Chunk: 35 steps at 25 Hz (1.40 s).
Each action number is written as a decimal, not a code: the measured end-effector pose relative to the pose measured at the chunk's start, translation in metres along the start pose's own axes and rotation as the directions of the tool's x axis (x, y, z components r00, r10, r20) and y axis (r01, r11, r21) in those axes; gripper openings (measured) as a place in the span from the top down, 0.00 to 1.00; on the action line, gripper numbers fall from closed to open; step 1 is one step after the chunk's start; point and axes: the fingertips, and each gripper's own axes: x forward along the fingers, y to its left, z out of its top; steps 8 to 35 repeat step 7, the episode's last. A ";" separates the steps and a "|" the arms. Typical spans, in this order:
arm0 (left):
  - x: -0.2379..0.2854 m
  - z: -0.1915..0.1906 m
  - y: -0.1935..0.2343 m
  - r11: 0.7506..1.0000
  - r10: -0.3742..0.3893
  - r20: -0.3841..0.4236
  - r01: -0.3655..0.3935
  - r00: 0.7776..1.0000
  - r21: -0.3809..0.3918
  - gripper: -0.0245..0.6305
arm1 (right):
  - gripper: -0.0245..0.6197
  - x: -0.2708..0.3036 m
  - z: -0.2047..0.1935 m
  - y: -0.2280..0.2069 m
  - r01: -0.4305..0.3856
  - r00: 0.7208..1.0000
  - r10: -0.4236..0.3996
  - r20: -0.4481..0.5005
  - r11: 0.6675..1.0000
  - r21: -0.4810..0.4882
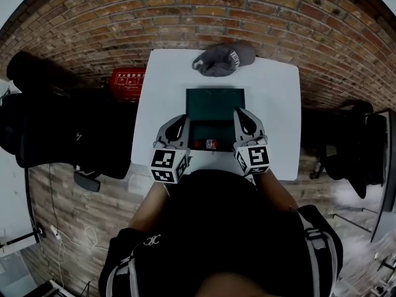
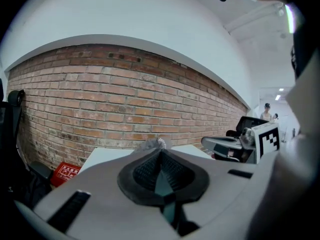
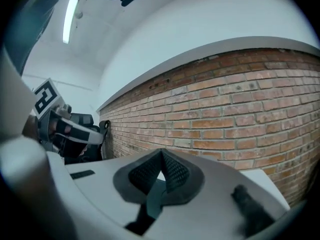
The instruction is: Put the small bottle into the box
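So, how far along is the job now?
Done: unclear. A small reddish thing, maybe the bottle, lies at the near end of the open green box; inside or outside, I cannot tell. In hand: nothing, left gripper and right gripper are shut, empty. Left: perhaps everything.

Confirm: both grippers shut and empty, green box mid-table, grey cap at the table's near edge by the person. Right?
One thing is wrong. The grey cap lies at the far edge of the table, toward the brick wall, not at the near edge; the head view shows it. The rest holds: the green box sits mid-table, and the left gripper and right gripper are shut and empty.
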 end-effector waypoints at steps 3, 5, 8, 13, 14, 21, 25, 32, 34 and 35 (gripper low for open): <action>-0.002 0.004 -0.004 1.000 -0.017 0.026 0.017 1.000 -0.001 0.94 | 0.92 0.000 0.014 -0.003 0.016 1.000 -0.016 0.020 1.000 0.013; -0.004 0.006 -0.004 1.000 -0.022 0.037 0.022 0.999 -0.001 0.94 | 0.92 0.000 0.020 -0.003 0.023 0.999 -0.024 0.023 1.000 0.019; -0.006 0.006 -0.005 1.000 -0.025 0.044 0.025 0.999 -0.003 0.94 | 0.92 -0.001 0.023 -0.001 0.029 0.999 -0.029 0.020 0.999 0.026; -0.006 0.006 -0.005 1.000 -0.025 0.044 0.025 0.999 -0.003 0.94 | 0.92 -0.001 0.023 -0.001 0.029 0.999 -0.029 0.020 0.999 0.026; -0.006 0.006 -0.005 1.000 -0.025 0.044 0.025 0.999 -0.003 0.94 | 0.92 -0.001 0.023 -0.001 0.029 0.999 -0.029 0.020 0.999 0.026; -0.006 0.006 -0.005 1.000 -0.025 0.044 0.025 0.999 -0.003 0.94 | 0.92 -0.001 0.023 -0.001 0.029 0.999 -0.029 0.020 0.999 0.026; -0.006 0.006 -0.005 1.000 -0.025 0.044 0.025 0.999 -0.003 0.94 | 0.92 -0.001 0.023 -0.001 0.029 0.999 -0.029 0.020 0.999 0.026; -0.006 0.006 -0.005 1.000 -0.025 0.044 0.025 0.999 -0.003 0.94 | 0.92 -0.001 0.023 -0.001 0.029 0.999 -0.029 0.020 0.999 0.026; -0.006 0.006 -0.005 1.000 -0.025 0.044 0.025 0.999 -0.003 0.94 | 0.92 -0.001 0.023 -0.001 0.029 0.999 -0.029 0.020 0.999 0.026; -0.006 0.006 -0.005 1.000 -0.025 0.044 0.025 0.999 -0.003 0.94 | 0.92 -0.001 0.023 -0.001 0.029 0.999 -0.029 0.020 0.999 0.026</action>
